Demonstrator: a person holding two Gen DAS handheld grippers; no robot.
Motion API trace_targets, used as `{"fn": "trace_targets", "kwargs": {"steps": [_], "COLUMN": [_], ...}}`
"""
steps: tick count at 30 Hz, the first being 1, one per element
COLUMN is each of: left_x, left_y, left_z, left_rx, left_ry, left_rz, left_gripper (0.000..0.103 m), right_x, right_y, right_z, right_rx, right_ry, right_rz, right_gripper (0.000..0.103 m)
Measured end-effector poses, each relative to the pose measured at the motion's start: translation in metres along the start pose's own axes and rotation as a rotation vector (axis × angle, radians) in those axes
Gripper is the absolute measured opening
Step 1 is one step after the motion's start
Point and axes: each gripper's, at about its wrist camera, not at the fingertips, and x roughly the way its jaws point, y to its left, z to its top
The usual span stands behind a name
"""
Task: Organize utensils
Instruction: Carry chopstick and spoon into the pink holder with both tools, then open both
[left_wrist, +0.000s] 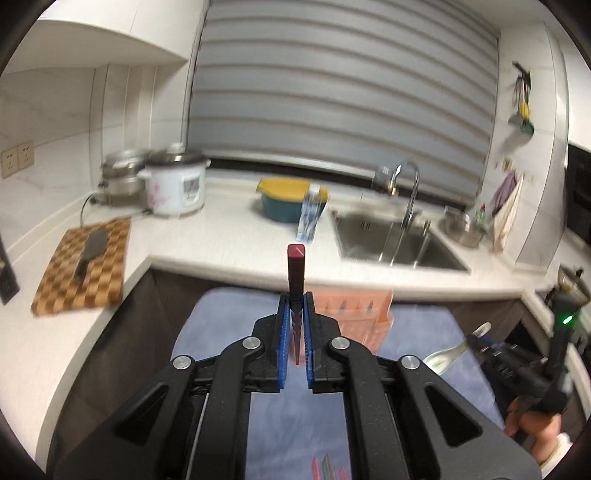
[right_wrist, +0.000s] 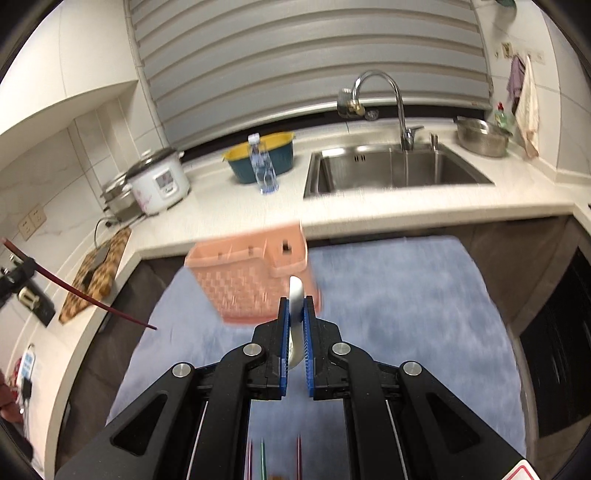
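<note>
Left tool (left_wrist: 295, 325) is pinching a stiff, light red chopstick (left_wrist: 296, 269) mid-shaft; right tool (right_wrist: 295, 321) is clamping a slippery, breakable white spoon (right_wrist: 295, 295) by its handle

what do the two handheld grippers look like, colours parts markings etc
Both are alike. The left gripper and the right gripper are matte black plastic linkages with triangular cutouts, round silver pivot bolts and blue ribbed finger pads. Thin pale rods run back along each body. Seen from the left camera, the right gripper has a lit green LED, and a bare hand grips its handle.
</note>
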Motion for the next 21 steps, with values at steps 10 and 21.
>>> {"fn": "trace_targets", "kwargs": {"steps": [10, 21], "left_x": [0.077, 0.151], "left_y": [-0.021, -0.019], "left_z": [0.055, 0.020], "left_rx": [0.003, -0.004], "left_ry": [-0.052, 0.085], "left_rz": [-0.018, -0.017], "left_gripper": [0.007, 0.007], "right_x": [0.083, 0.153], "right_y": [0.009, 0.006], "right_z": [0.069, 0.051], "right_rx": [-0.008, -0.028], "right_ry": [-0.021, 0.090], "right_rz": [-0.007, -0.033], "right_gripper": [0.007, 0.007]}}
